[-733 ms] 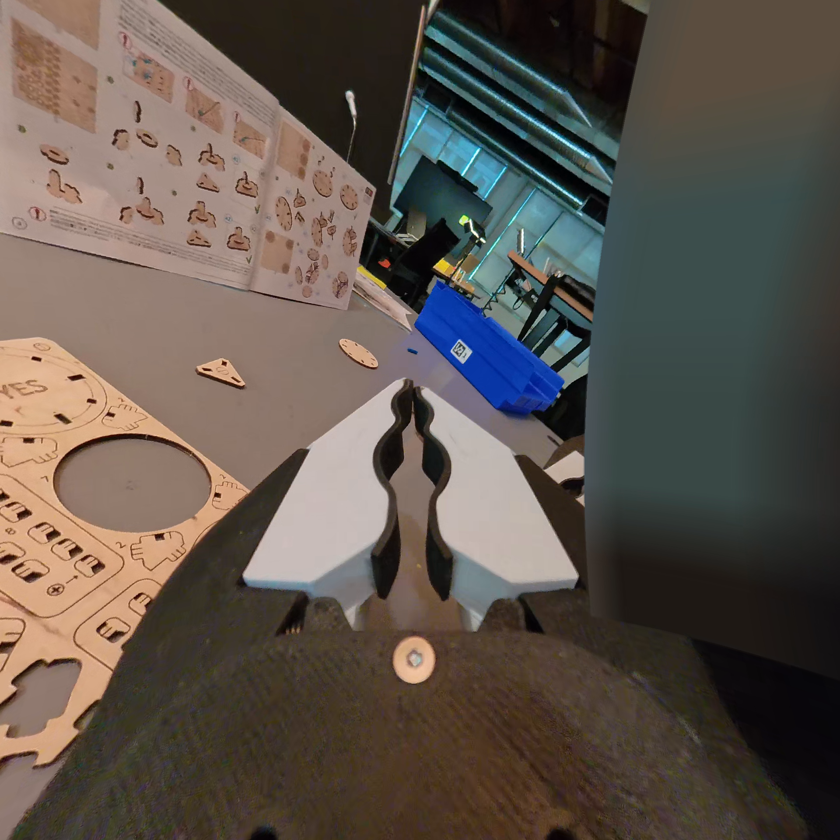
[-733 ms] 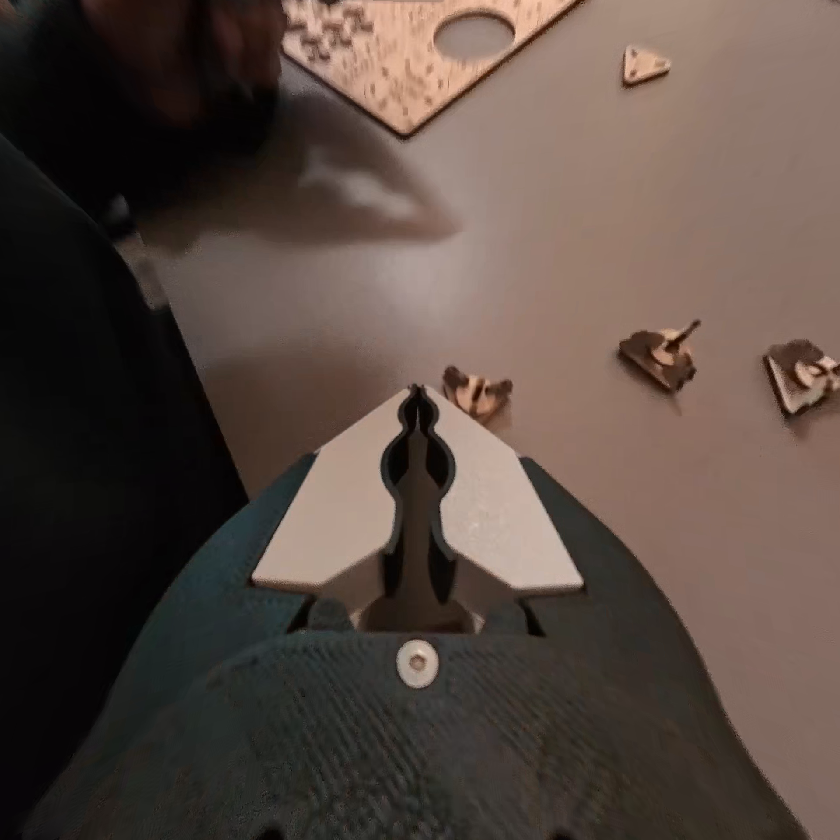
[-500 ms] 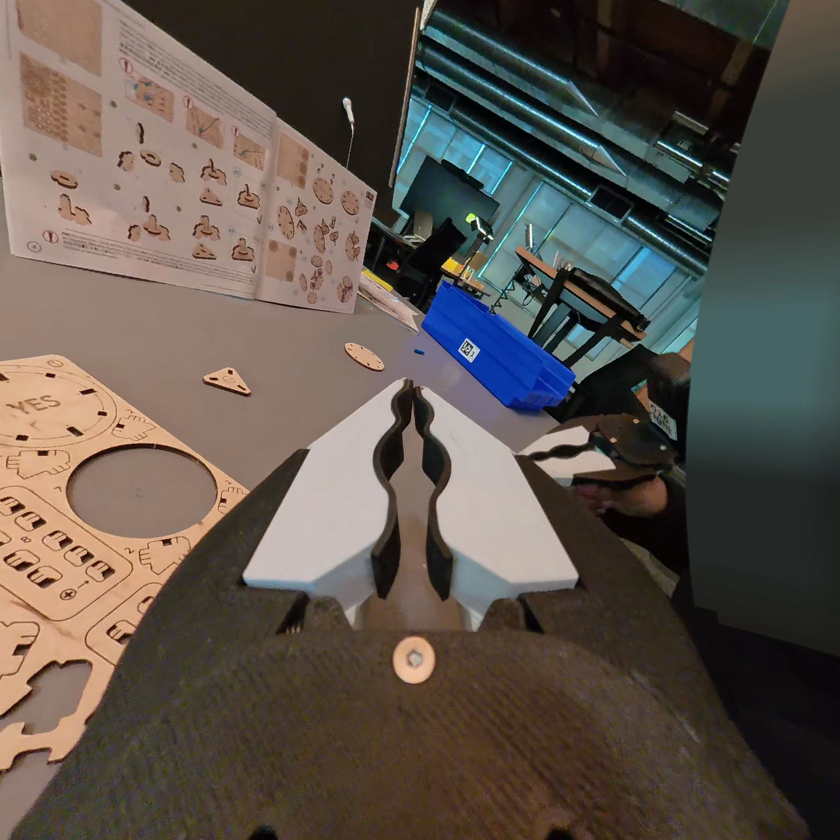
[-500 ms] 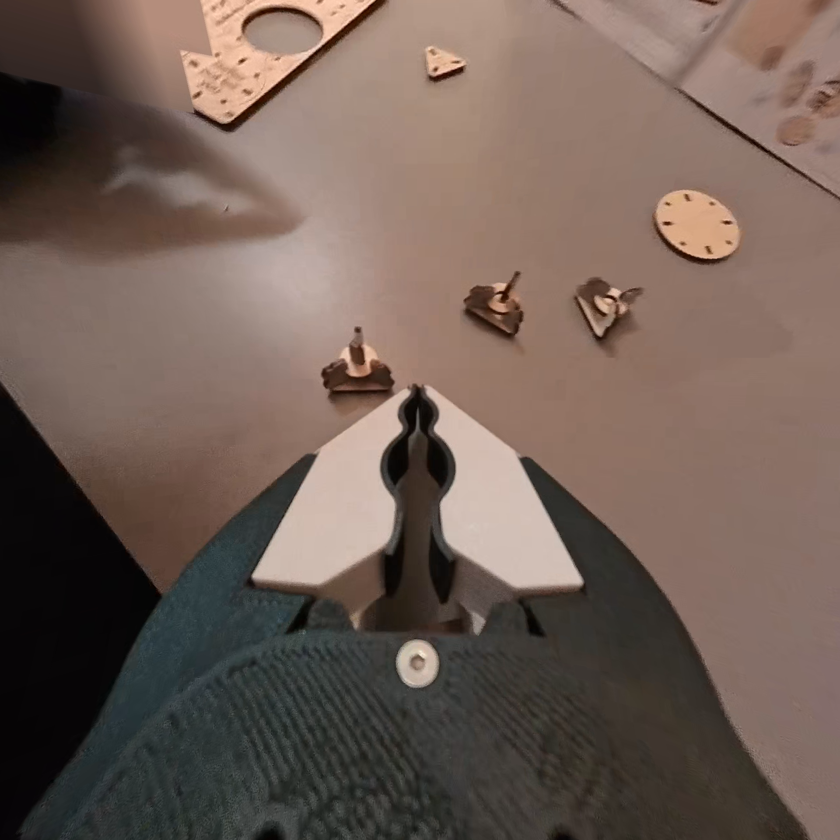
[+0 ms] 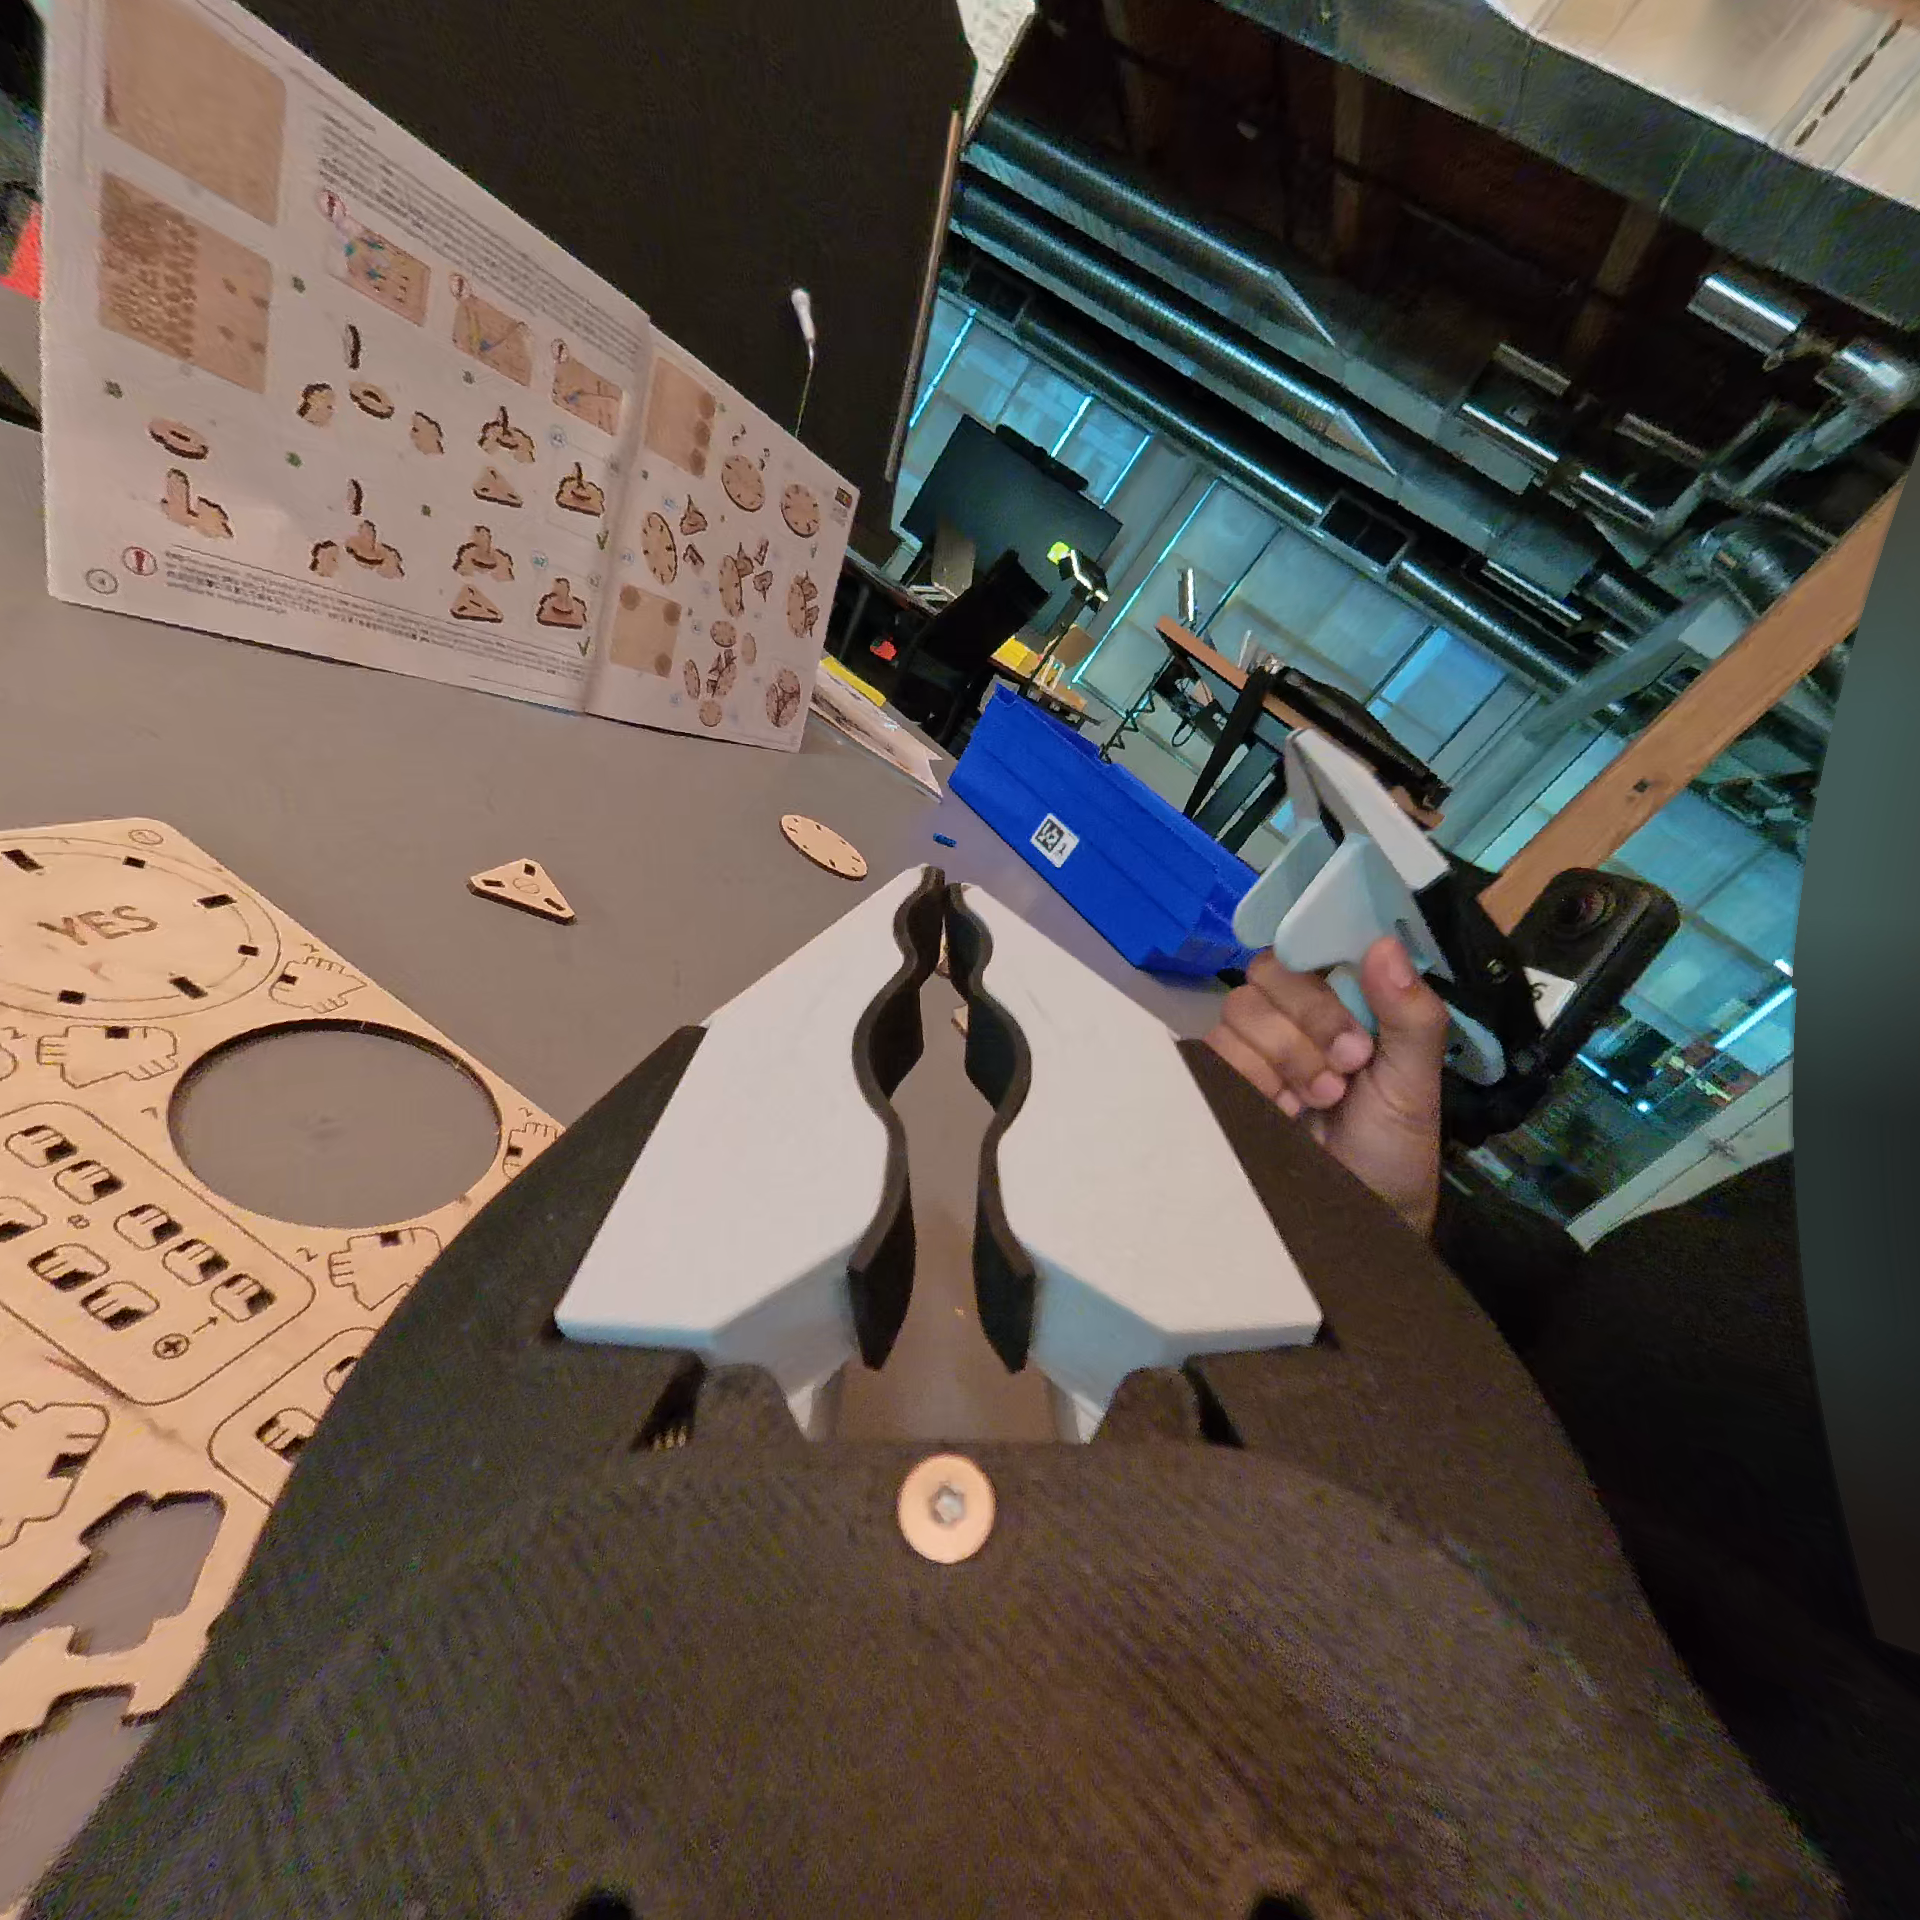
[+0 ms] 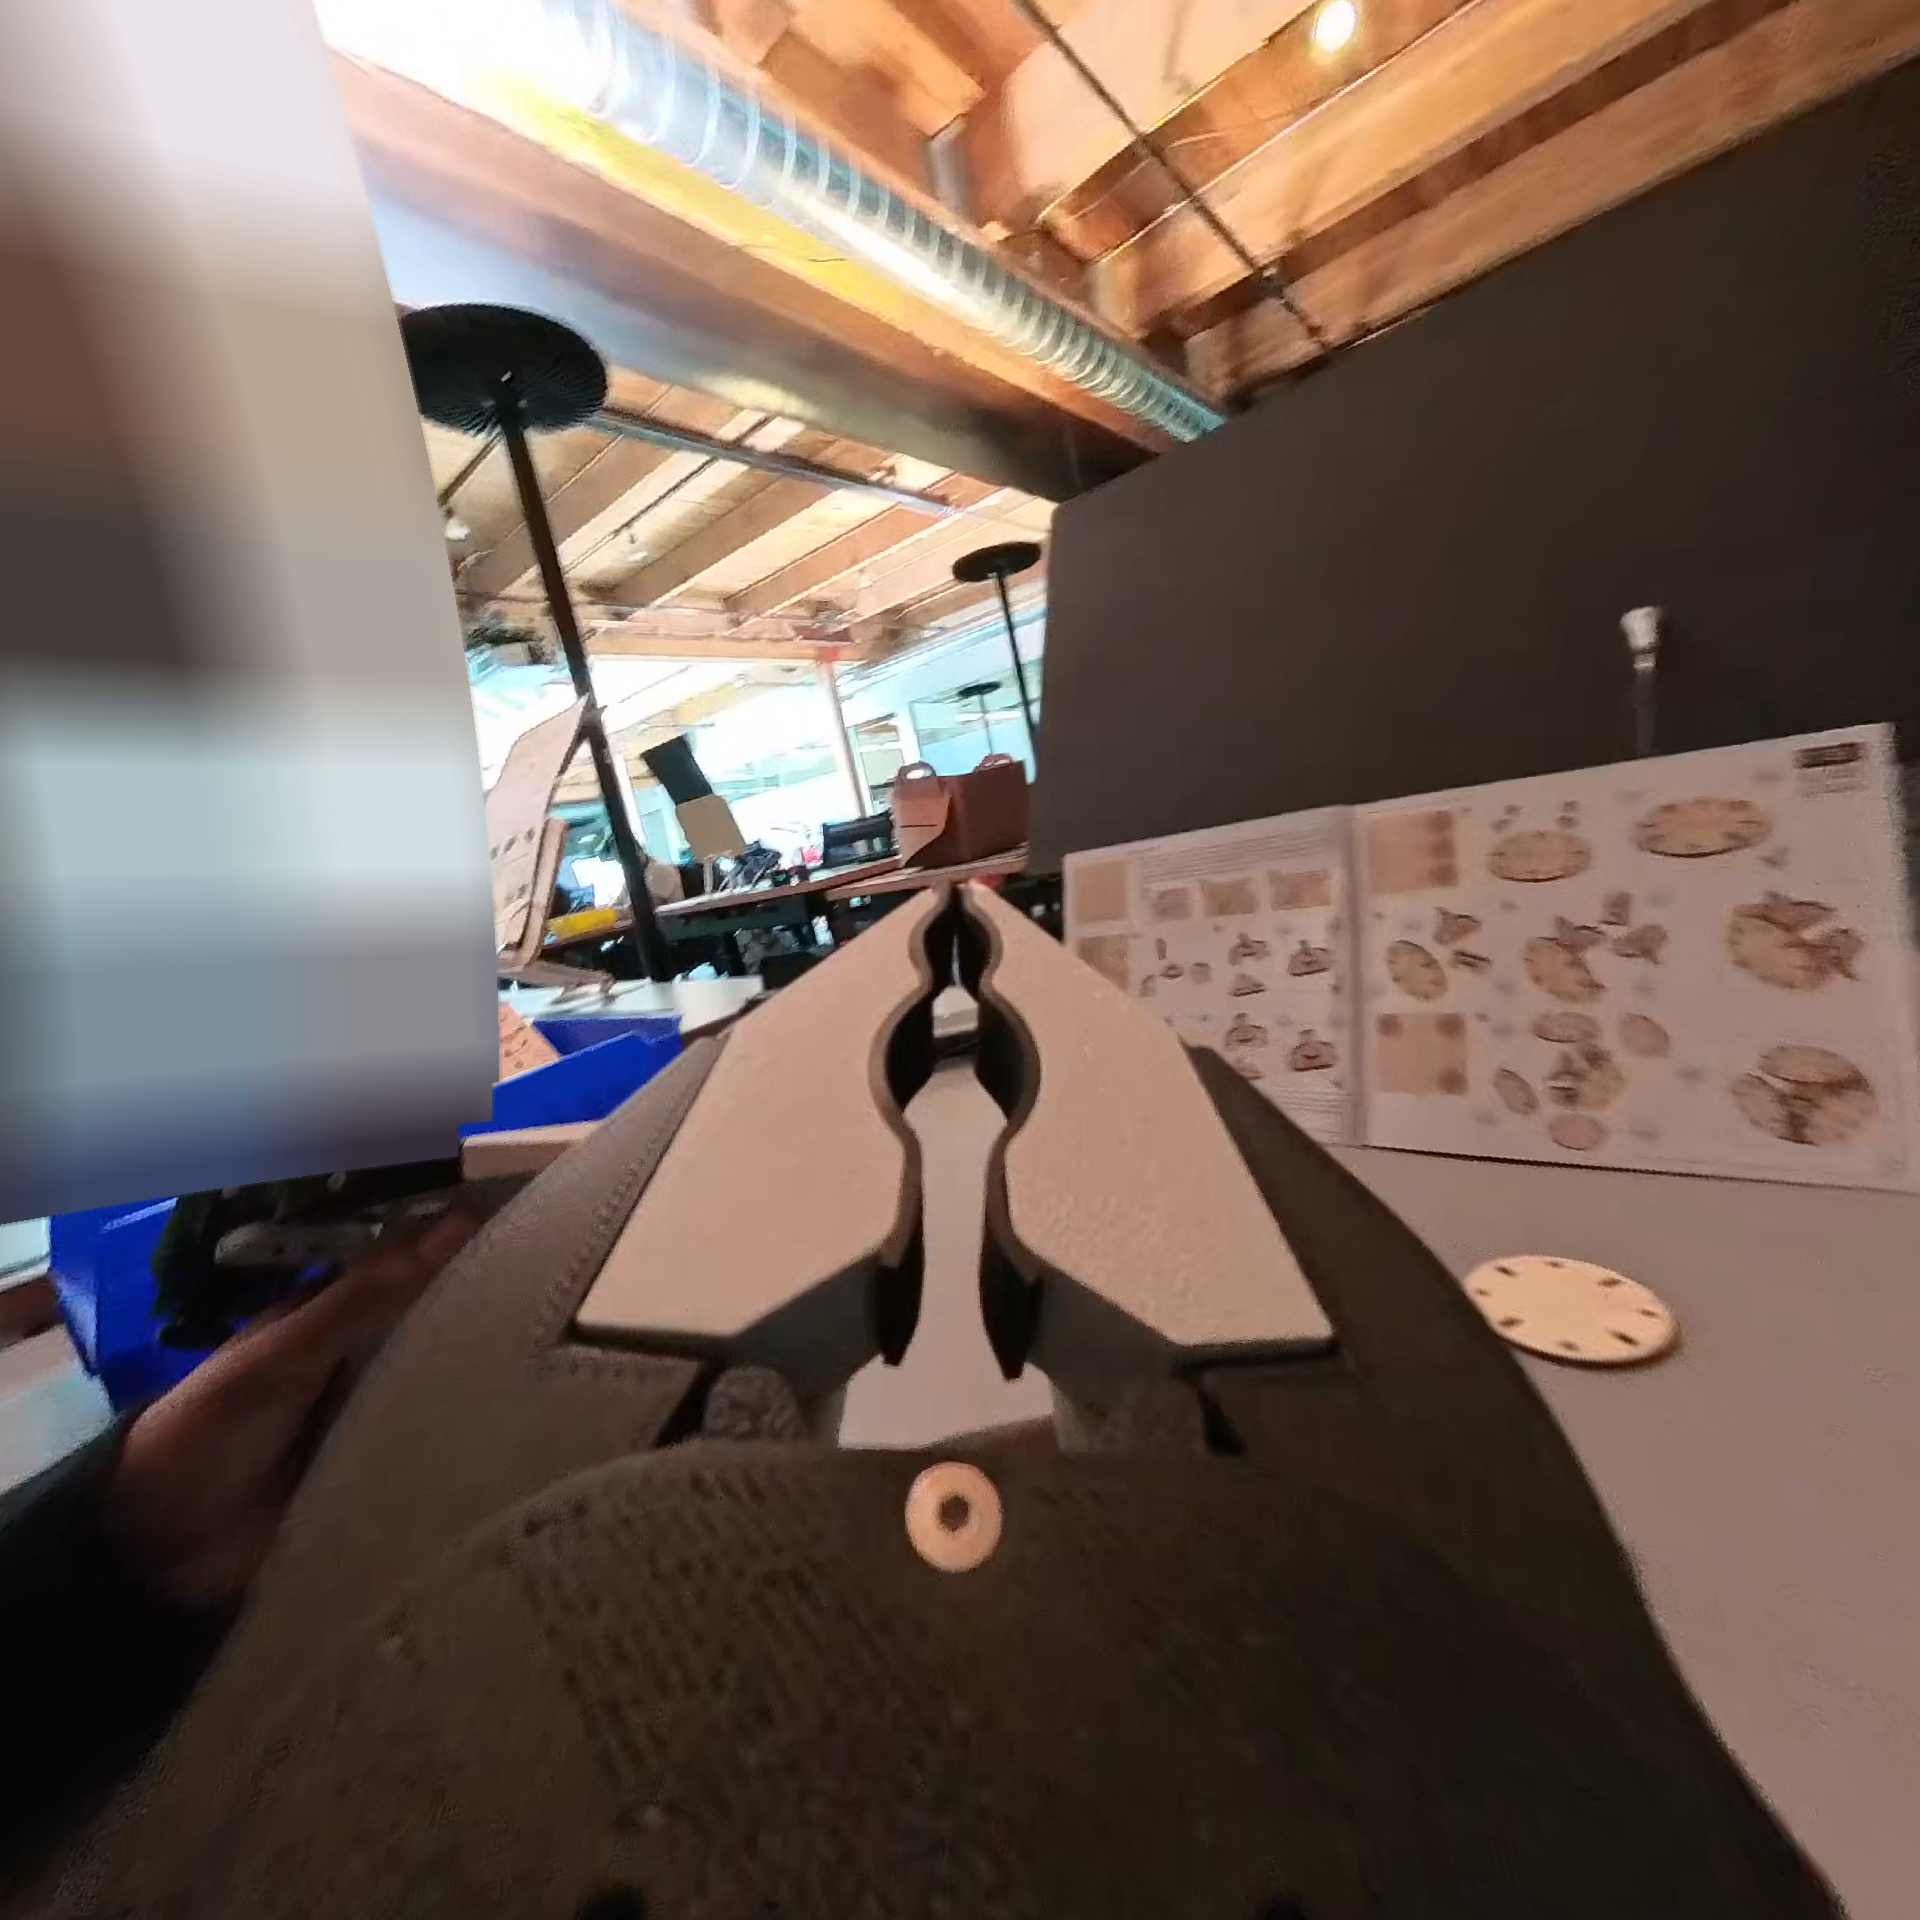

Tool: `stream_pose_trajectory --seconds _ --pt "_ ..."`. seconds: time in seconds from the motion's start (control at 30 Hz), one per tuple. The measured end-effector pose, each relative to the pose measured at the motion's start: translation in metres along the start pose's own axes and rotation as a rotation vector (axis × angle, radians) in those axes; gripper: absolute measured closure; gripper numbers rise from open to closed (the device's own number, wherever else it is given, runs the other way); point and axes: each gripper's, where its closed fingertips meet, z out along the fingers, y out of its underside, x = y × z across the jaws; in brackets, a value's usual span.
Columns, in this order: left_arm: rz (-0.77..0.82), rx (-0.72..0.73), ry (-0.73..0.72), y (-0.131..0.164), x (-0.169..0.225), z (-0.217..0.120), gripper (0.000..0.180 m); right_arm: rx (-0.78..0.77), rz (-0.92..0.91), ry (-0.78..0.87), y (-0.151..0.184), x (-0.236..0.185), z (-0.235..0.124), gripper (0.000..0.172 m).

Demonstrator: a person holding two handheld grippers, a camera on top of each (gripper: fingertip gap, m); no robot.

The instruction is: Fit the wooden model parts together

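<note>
Left wrist view: left gripper [image 5: 940,883] closed on nothing, low over the grey table [image 5: 644,821]. Nearest: wooden disc [image 5: 823,847], triangle piece [image 5: 523,889], cut-out sheet [image 5: 135,1143]. Only here: right gripper [image 5: 1314,779] aloft in a hand [image 5: 1351,1070], blue bin [image 5: 1101,862].

Right wrist view: right gripper [image 6: 958,902] closed, empty, pointed up. Sheet and triangle unseen; instruction booklet [image 6: 1507,966] and disc [image 6: 1571,1322] visible.
</note>
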Motion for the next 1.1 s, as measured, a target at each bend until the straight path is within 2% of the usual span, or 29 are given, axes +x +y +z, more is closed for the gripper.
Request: stream_pose_trajectory --seconds 0.13,0.3,0.47,0.6,0.83,0.97,1.1 --pt "-0.032 0.018 0.018 -0.002 0.000 -0.001 0.180 -0.085 0.041 -0.044 0.026 -0.004 0.011 0.172" --pt "-0.044 0.022 0.026 -0.003 0.000 -0.001 0.180 -0.076 -0.043 -0.131 0.020 -0.022 0.017 0.172" --pt "-0.064 0.033 0.030 -0.004 -0.002 -0.002 0.180 -0.049 -0.088 -0.336 0.014 -0.061 0.014 0.172" --pt "-0.078 0.041 0.034 -0.005 -0.002 -0.003 0.180 -0.144 -0.089 -0.426 0.048 -0.066 0.012 0.172" --pt "-0.089 0.044 0.033 -0.005 -0.004 -0.003 0.180 -0.117 -0.196 -0.494 0.028 -0.088 0.016 0.172" --pt "-0.092 0.049 0.034 -0.006 -0.004 -0.004 0.180 -0.212 -0.185 -0.478 0.069 -0.074 0.011 0.172" --pt "-0.092 0.047 0.031 -0.006 -0.004 -0.004 0.180 -0.120 -0.239 -0.479 0.033 -0.083 0.014 0.172"
